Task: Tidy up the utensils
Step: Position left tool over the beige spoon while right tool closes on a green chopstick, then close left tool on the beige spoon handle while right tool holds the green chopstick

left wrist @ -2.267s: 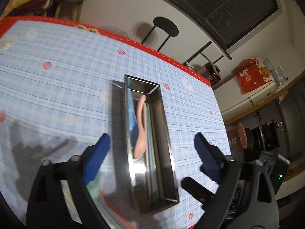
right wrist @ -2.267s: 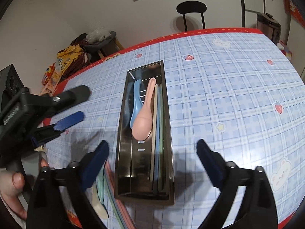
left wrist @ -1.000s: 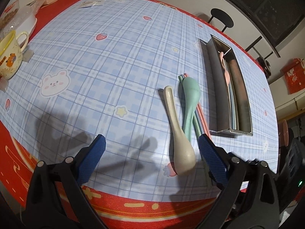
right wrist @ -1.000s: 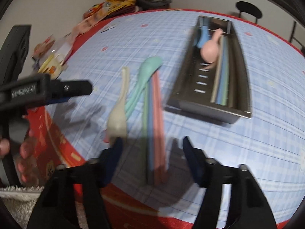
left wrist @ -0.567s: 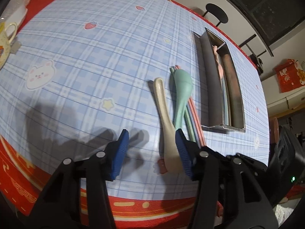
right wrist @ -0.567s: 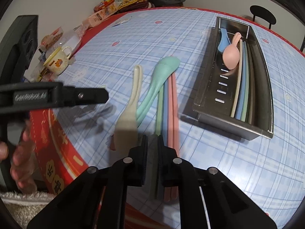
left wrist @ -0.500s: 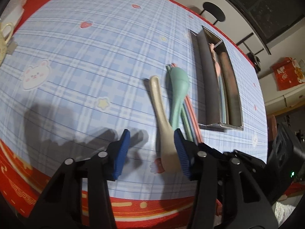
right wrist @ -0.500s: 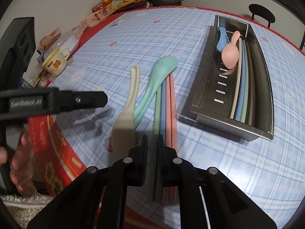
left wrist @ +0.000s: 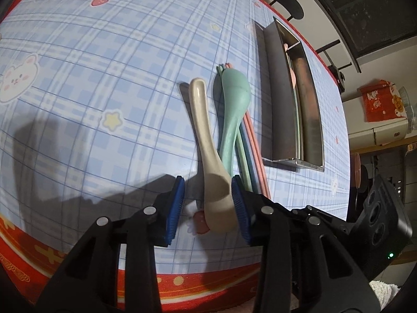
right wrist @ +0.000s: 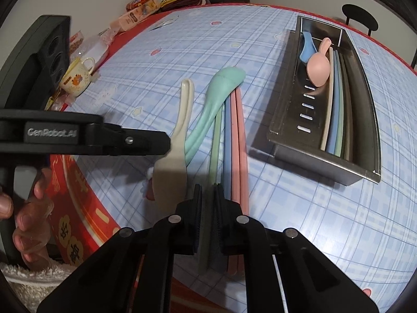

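Note:
A cream spoon (left wrist: 206,140) lies on the blue checked cloth, bowl toward me, beside a mint spoon (left wrist: 234,99). My left gripper (left wrist: 208,203) straddles the cream bowl with its jaws closing. The right pad is at the bowl's edge and a gap shows at the left pad. In the right wrist view, green (right wrist: 216,151), blue (right wrist: 227,143) and pink chopsticks (right wrist: 239,143) lie side by side. My right gripper (right wrist: 208,208) is shut on the near end of the green chopstick. The steel tray (right wrist: 286,109) holds a pink spoon (right wrist: 319,67), a blue spoon (right wrist: 306,47) and chopsticks.
The table's red front border (left wrist: 182,279) runs just under both grippers. A yellow mug (right wrist: 78,75) and snack packets (right wrist: 146,7) sit at the far left. A black stool (right wrist: 359,17) stands behind the table. A hand (right wrist: 26,208) holds the left gripper.
The left gripper came down and in around the cream spoon's bowl, its jaws narrowing from wide. The right gripper's jaws shut from half open onto the green chopstick, hardly moving.

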A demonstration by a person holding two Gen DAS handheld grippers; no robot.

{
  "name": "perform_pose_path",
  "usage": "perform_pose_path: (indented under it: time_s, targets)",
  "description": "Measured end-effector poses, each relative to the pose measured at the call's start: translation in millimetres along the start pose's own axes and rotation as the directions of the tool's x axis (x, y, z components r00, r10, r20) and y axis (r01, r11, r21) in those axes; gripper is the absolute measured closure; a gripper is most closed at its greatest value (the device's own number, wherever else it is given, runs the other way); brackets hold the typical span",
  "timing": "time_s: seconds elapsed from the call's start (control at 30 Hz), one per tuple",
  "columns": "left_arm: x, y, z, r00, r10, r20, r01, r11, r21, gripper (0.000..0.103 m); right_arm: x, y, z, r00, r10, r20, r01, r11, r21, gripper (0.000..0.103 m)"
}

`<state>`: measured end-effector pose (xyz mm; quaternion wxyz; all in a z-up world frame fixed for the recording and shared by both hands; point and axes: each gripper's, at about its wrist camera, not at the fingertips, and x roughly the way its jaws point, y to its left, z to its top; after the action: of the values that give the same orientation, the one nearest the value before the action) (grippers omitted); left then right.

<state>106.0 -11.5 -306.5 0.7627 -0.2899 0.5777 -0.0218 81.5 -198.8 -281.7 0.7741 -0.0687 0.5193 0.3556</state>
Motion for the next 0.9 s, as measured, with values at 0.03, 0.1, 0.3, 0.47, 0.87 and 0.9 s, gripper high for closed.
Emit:
perform_pose_path:
  time_s: [0.03, 0.1, 0.3, 0.47, 0.87, 0.9]
  targets:
    - [3, -2, 0, 1.0, 0.003, -0.009, -0.003, 1.0, 0.01, 0.064, 0, -1, 0, 1.0, 0.002, 0.001, -0.002, 1.0, 0.006, 0.095]
    - [5, -5, 1, 1.0, 0.006, -0.012, -0.006, 0.999, 0.031, 0.064, 0, -5, -1, 1.0, 0.021, 0.005, -0.021, 0.999, 0.031, 0.095]
    - [10, -14, 1, 1.0, -0.003, -0.029, 0.004, 0.998, 0.057, 0.064, 0, -9, -1, 1.0, 0.029, 0.008, -0.03, 0.999, 0.045, 0.095]
    - [15, -16, 2, 0.999, -0.025, -0.047, 0.027, 0.998, 0.048, 0.069, 0, -8, -1, 0.999, 0.032, 0.008, -0.032, 0.998, 0.046, 0.095]
    - [16, -12, 6, 0.995, -0.091, -0.04, 0.091, 0.996, -0.012, 0.075, -2, -9, -2, 0.999, 0.04, 0.007, -0.04, 0.998, 0.047, 0.095]
    - [17, -10, 7, 0.996, -0.084, -0.039, 0.083, 0.996, -0.019, 0.075, -2, -9, -2, 0.999, 0.04, 0.008, -0.041, 0.998, 0.047, 0.095]
